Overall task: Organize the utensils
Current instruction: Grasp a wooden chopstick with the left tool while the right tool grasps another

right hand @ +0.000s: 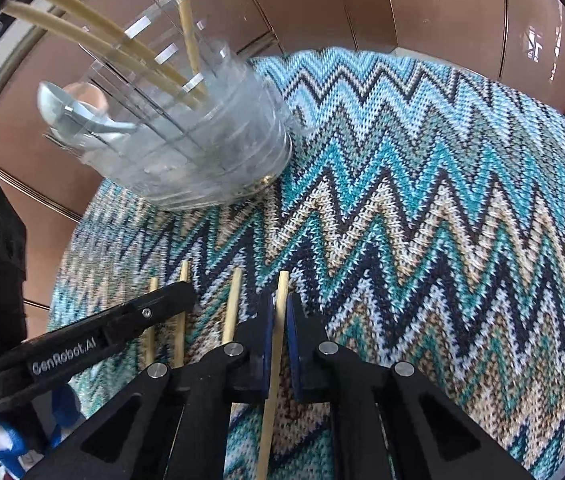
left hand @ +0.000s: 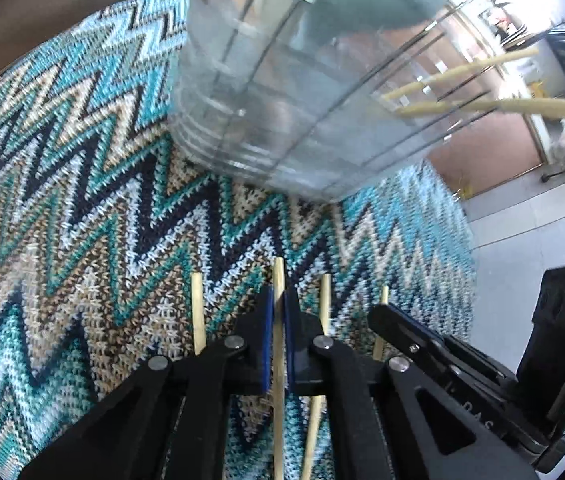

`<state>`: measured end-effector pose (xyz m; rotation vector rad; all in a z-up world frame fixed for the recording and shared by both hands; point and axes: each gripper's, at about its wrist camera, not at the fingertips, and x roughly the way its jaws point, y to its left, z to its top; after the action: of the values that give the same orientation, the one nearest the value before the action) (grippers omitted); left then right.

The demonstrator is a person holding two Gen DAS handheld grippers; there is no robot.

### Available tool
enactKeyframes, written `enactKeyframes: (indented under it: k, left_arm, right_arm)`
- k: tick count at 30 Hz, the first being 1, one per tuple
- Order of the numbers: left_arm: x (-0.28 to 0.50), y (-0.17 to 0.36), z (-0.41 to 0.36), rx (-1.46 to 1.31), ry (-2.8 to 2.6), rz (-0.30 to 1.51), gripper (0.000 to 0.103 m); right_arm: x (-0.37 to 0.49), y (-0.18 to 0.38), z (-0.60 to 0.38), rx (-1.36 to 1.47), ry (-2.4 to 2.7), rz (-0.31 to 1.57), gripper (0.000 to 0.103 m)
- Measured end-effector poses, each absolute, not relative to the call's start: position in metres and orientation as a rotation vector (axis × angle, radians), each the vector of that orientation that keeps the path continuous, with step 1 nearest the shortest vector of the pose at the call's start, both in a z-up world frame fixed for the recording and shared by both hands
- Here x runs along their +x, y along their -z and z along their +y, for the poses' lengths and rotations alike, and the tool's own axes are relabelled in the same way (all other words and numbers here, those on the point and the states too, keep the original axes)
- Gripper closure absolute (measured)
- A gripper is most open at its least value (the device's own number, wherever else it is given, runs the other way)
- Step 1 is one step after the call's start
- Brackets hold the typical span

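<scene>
Ahead of you the zigzag mat (right hand: 422, 200) lies bare to the right. The clear holder (right hand: 186, 148) blocks the left, its chopsticks (right hand: 94, 36) and spoons (right hand: 66, 108) jutting out. Loose sticks (right hand: 231, 306) and the left gripper (right hand: 178, 296) crowd your near left.

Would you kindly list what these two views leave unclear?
- Left view: holder contents, blurred by motion and glare.
- Both views: chopstick lower ends, hidden under the grippers.
- Right view: spoon handle, smeared behind the clear wall.
</scene>
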<state>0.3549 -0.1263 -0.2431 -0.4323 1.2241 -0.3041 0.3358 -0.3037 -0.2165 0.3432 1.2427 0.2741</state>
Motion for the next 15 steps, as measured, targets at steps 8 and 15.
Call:
enactKeyframes:
  k: [8, 15]
  left_arm:
    - [0.311, 0.188, -0.116, -0.397, 0.350, 1.058, 0.099]
    - [0.260, 0.136, -0.098, -0.376, 0.372, 0.916, 0.099]
  right_arm:
    - [0.289, 0.152, -0.319, 0.348, -0.307, 1.077, 0.097]
    - [0.237, 0.101, -0.320, 0.320, -0.270, 0.953, 0.097]
